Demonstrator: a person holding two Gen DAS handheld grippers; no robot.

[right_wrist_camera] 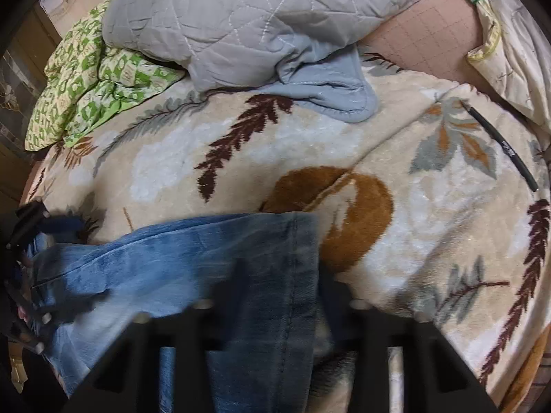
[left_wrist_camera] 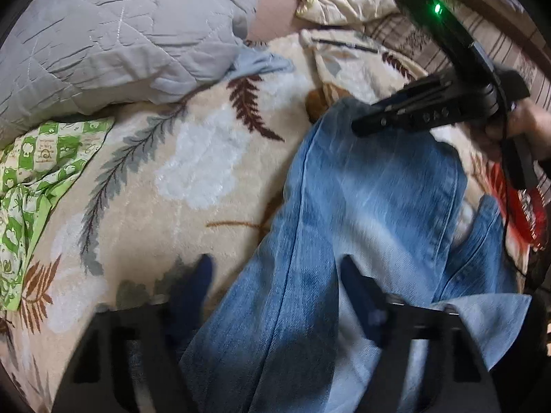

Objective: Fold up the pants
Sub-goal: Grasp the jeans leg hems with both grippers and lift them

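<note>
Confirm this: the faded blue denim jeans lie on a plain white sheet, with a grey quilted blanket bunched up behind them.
Not quite. The faded blue denim jeans lie on a cream plush blanket with a leaf pattern, not a plain white sheet. The grey quilted blanket is indeed bunched up behind them. The right wrist view shows it.

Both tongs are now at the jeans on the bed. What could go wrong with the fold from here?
1. The left tongs straddle only one side of the jeans, so they may lift a single layer and skew the fold.
2. The right tongs sit at the hem edge; the denim could slip out.
3. The plush blanket lies directly underneath and might get pinched with the jeans. The black pen nearby could be swept away.
</note>
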